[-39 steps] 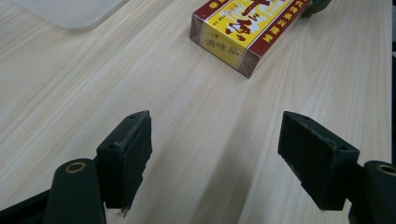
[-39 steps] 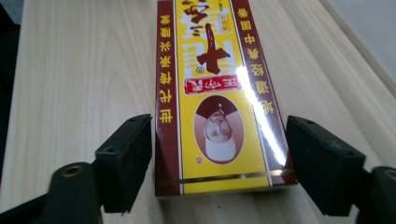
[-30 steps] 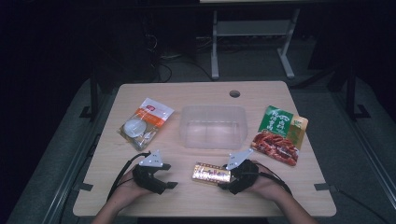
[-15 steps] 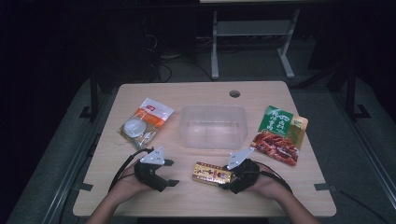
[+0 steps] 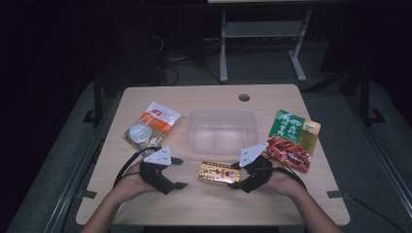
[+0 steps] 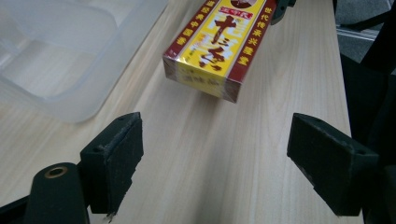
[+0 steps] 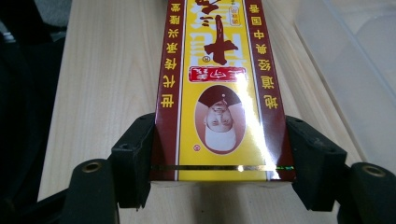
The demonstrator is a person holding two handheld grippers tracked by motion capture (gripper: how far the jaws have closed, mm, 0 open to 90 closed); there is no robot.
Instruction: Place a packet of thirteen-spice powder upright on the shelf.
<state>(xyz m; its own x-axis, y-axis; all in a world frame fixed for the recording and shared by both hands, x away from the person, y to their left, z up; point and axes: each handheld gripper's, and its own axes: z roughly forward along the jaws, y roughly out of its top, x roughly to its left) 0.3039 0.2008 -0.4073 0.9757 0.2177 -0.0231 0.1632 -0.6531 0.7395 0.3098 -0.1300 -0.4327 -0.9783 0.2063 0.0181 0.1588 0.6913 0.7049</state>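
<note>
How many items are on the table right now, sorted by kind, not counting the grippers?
Snack packets: 2, an orange and white packet and a green and red packet
Boxes: 1, the yellow and red box, gripped at one end by the right gripper
Clear plastic containers: 1, the clear container
Total: 4

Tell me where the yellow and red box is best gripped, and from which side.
Grip the yellow and red box across its narrow width near one short end, coming in along its length. It lies flat, and its long straight sides give parallel faces for the jaws. The right gripper already clamps it this way at its near end; the left gripper stands open, facing the other end.
</note>
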